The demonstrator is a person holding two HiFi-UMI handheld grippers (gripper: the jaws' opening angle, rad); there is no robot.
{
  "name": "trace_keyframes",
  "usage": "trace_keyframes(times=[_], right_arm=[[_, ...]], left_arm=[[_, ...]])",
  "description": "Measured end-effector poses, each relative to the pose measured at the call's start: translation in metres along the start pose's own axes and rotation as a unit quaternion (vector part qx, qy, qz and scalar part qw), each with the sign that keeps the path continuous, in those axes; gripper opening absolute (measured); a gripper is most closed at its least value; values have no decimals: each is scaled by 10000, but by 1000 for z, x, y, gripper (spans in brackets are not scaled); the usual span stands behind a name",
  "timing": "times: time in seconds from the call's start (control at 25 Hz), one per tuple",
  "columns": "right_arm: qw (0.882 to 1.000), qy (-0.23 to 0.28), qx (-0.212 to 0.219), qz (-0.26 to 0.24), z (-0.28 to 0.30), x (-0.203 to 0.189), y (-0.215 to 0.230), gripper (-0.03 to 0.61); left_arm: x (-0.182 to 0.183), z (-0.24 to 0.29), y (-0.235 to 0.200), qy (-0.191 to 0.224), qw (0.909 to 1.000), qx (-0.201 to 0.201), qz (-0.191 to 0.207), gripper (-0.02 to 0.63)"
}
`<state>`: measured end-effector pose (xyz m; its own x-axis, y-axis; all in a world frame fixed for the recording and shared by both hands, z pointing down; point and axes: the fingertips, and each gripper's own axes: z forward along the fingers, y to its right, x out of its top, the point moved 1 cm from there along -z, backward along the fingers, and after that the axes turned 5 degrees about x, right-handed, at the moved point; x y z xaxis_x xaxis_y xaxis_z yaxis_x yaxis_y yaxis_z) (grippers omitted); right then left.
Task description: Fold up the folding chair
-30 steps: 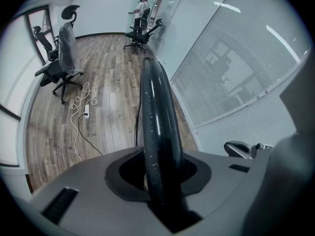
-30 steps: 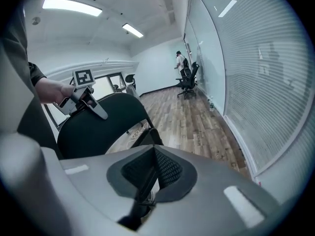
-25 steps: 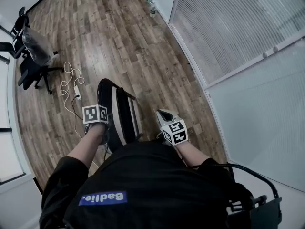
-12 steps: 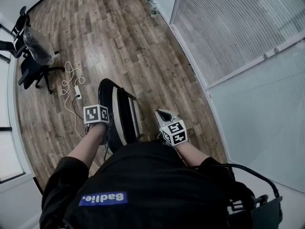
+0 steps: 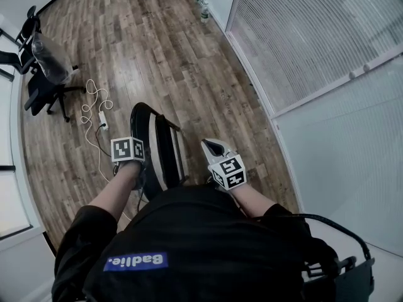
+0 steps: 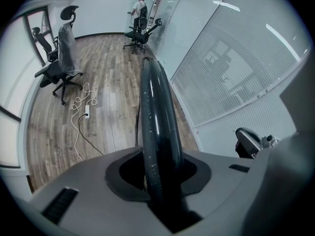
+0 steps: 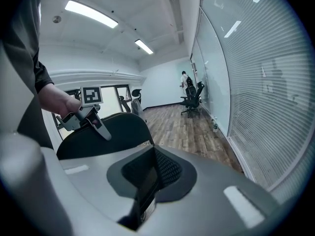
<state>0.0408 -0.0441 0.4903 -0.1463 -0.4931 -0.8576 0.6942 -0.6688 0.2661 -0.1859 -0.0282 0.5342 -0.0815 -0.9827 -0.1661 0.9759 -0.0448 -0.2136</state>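
Observation:
The black folding chair (image 5: 157, 148) stands on the wood floor just in front of me, its panels close together and seen from above. My left gripper (image 5: 138, 167) is at the chair's left side, pointing steeply down. In the left gripper view its jaws are shut on the rounded black top edge of the chair back (image 6: 156, 127). My right gripper (image 5: 211, 147) hangs in the air to the right of the chair, apart from it, shut with nothing between its fingers. In the right gripper view the chair back (image 7: 115, 132) lies to the left, with the left gripper (image 7: 84, 116) on its rim.
Office chairs (image 5: 43, 74) stand at the far left, one wrapped in plastic. A power strip with a white cable (image 5: 99, 119) lies on the floor near the chair. A glass wall with blinds (image 5: 308, 49) runs along the right. A person (image 6: 140, 7) stands far down the room.
My right gripper has risen a little and drifted left and away from me. The left gripper and the chair have stayed where they were.

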Motion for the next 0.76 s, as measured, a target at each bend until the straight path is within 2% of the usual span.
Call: trace_keyframes(times=[0.76], right_arm=[[10000,55,22,-49,8,6,-2,2]], left_arm=[[1,1,-2,-16,10000,-1,29,89]])
